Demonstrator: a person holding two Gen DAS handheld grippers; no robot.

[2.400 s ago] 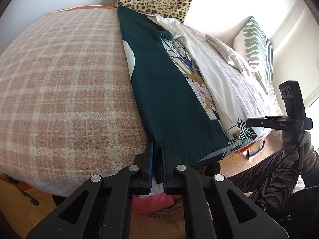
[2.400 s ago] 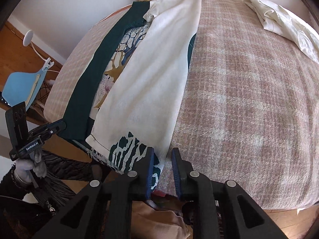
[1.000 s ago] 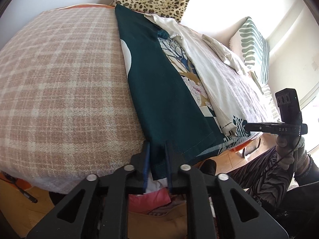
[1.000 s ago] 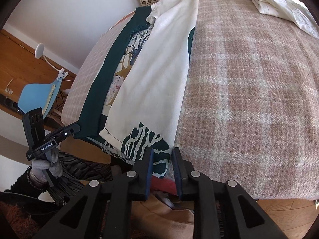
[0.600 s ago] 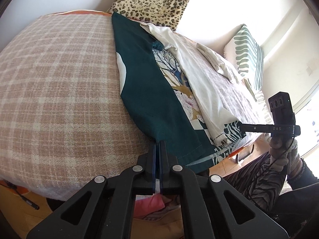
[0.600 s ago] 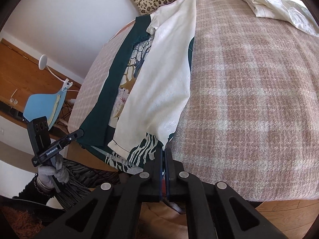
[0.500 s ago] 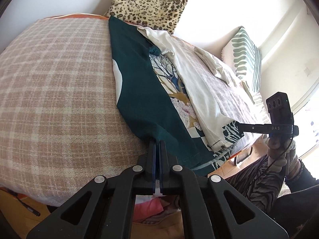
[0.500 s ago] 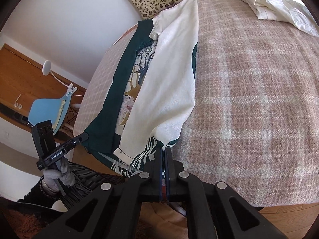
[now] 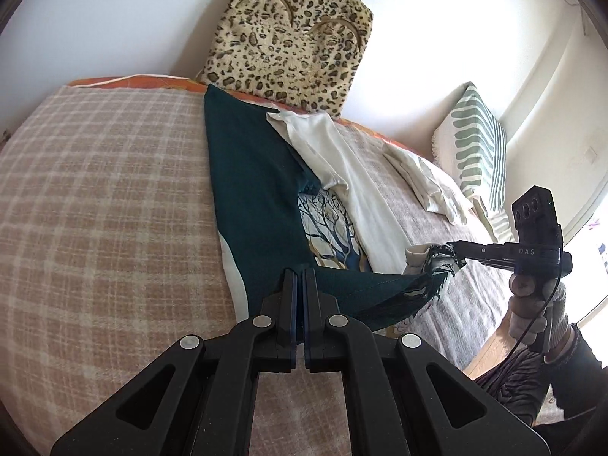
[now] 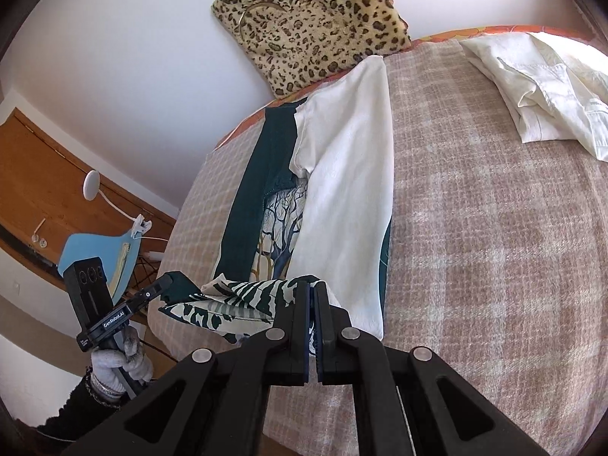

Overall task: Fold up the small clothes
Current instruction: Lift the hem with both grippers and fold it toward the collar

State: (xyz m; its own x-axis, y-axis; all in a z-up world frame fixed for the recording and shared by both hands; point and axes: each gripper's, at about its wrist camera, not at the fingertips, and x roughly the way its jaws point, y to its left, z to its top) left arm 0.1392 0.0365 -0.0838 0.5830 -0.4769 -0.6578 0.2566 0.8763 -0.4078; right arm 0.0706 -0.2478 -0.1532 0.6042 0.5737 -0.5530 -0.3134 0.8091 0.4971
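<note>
The garment (image 9: 258, 205) lies lengthwise on the bed (image 9: 95, 209), but its near hem is now lifted off the edge and carried inward — the lengthwise fold looks begun. The left gripper (image 9: 298, 277) is clenched on the green corner, the right gripper (image 10: 313, 292) on the printed one. Ahead, a leopard bag (image 9: 288, 34) and white shirt (image 10: 539, 87) — neither seems to block the fold.
</note>
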